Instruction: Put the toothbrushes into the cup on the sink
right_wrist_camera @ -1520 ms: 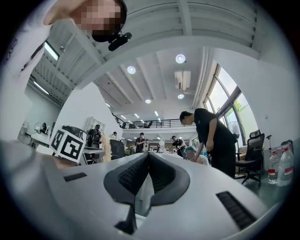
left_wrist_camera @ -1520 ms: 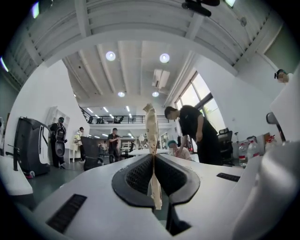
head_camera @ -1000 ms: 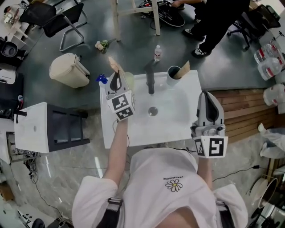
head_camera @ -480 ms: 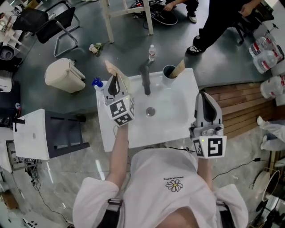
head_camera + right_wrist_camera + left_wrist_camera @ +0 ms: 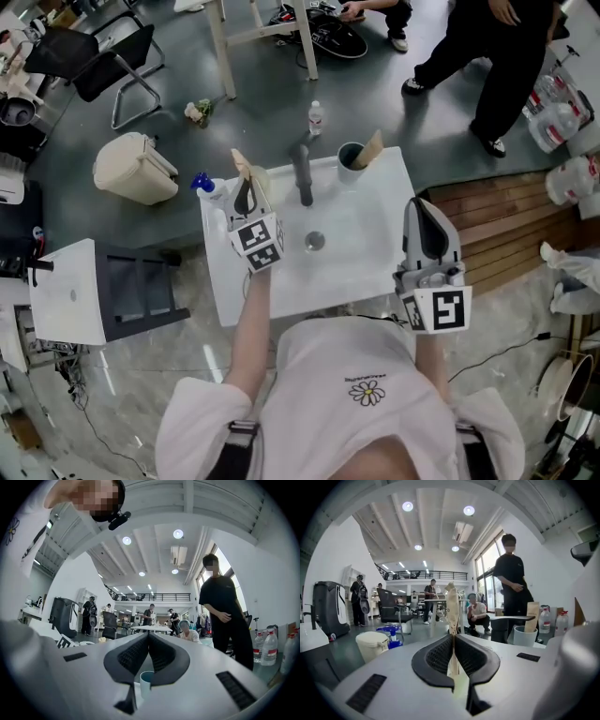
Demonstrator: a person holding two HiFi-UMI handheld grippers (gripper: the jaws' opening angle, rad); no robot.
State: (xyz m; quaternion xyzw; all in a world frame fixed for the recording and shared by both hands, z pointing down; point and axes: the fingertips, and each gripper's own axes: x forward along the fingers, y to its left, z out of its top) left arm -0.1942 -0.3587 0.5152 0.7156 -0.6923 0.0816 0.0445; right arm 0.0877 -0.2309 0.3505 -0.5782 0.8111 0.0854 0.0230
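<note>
The left gripper, jaws clamped on an upright paper-wrapped toothbrush, has drifted slightly right over the back left of the sink, toward the faucet. The carry to the cup looks barely begun. The cup stands at the back right holding a second toothbrush, and the right gripper, jaws closed and empty, stays over the sink's right edge.

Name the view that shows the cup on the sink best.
The head view: the cup shows its rim and open mouth from above, at the sink's back edge. The left gripper view gives only its side, small and low at the right. The right gripper view shows what looks like a piece of it, low at centre.
</note>
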